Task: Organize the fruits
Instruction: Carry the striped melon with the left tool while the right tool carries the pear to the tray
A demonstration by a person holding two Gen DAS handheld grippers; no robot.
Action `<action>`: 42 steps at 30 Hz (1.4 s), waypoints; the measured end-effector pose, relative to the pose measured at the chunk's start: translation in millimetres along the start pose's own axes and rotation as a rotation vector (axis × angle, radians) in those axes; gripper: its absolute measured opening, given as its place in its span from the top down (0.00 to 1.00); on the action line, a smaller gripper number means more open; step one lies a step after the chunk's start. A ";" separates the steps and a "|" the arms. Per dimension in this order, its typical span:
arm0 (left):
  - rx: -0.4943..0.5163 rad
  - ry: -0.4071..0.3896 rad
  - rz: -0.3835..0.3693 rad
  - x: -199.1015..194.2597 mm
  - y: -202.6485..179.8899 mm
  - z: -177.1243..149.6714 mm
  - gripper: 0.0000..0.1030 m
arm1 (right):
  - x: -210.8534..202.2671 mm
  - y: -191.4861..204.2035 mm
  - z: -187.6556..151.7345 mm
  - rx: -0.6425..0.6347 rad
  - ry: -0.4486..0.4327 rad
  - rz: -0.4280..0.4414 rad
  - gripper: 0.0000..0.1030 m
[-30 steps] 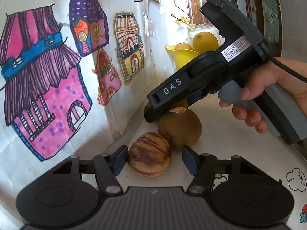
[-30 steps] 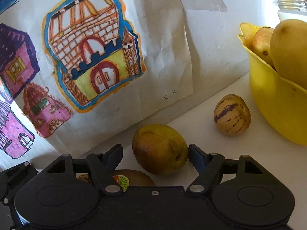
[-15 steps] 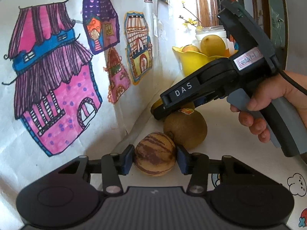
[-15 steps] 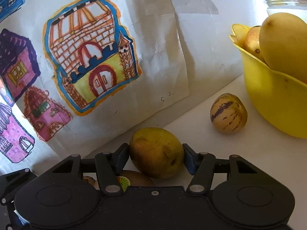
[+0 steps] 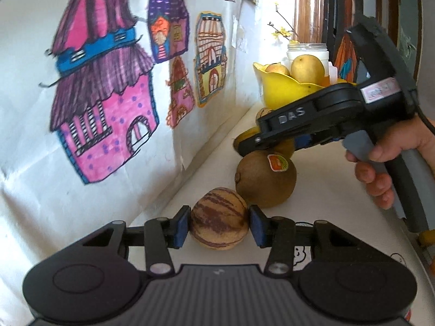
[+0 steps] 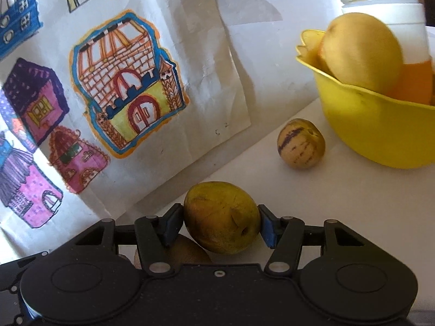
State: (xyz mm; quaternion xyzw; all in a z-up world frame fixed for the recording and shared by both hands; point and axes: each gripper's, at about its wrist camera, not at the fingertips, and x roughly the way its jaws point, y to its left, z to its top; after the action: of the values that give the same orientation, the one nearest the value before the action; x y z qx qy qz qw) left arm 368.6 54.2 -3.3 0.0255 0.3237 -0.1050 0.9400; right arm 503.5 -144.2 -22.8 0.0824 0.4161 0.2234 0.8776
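My left gripper point(image 5: 218, 226) is shut on a round tan fruit with purple stripes point(image 5: 218, 225), just above the white table. A brown kiwi with a sticker point(image 5: 265, 180) sits right behind it. My right gripper point(image 6: 220, 224) is shut on a yellow-green fruit point(image 6: 221, 217) and holds it off the table; it also shows in the left wrist view point(image 5: 326, 114) above the kiwi. A second striped fruit point(image 6: 300, 144) lies beside the yellow bowl point(image 6: 375, 130), which holds a large yellow fruit point(image 6: 361, 54) and others.
A paper wall with coloured house drawings point(image 5: 108, 103) runs along the left, close to the fruits. A glass jar point(image 6: 386, 8) stands behind the bowl. The kiwi shows under my right gripper point(image 6: 187, 251). Cartoon stickers point(image 5: 297, 255) mark the table.
Both grippers closed on their fruits: the left on the striped fruit, the right on the yellow-green fruit. Both have since lifted slightly and moved toward the bowl.
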 end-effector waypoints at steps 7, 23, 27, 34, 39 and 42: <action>-0.041 0.010 -0.010 -12.9 -3.2 -5.9 0.52 | -31.0 -6.2 -11.6 0.032 -0.013 0.009 0.42; 0.011 -0.013 -0.006 -52.3 -50.7 -10.1 0.52 | -116.0 -6.9 -50.1 0.076 0.012 0.081 0.42; 0.015 -0.019 -0.029 -63.9 -63.5 -12.3 0.52 | -147.7 -8.0 -65.8 0.090 -0.001 0.112 0.42; -0.013 -0.024 -0.090 -87.2 -90.1 -25.1 0.52 | -207.1 -16.6 -105.4 0.114 -0.041 0.114 0.42; -0.061 -0.024 -0.145 -106.7 -111.5 -35.6 0.52 | -250.7 -28.2 -143.0 0.104 -0.090 0.076 0.42; -0.071 -0.028 -0.168 -119.3 -124.8 -39.6 0.52 | -271.3 -43.9 -164.9 0.135 -0.111 0.073 0.42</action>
State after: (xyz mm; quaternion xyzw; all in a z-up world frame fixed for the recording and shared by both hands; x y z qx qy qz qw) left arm 226.4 -41.6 41.1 -0.0367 0.3150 -0.1722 0.9326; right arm 240.9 -314.9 45.3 0.1689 0.3779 0.2217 0.8829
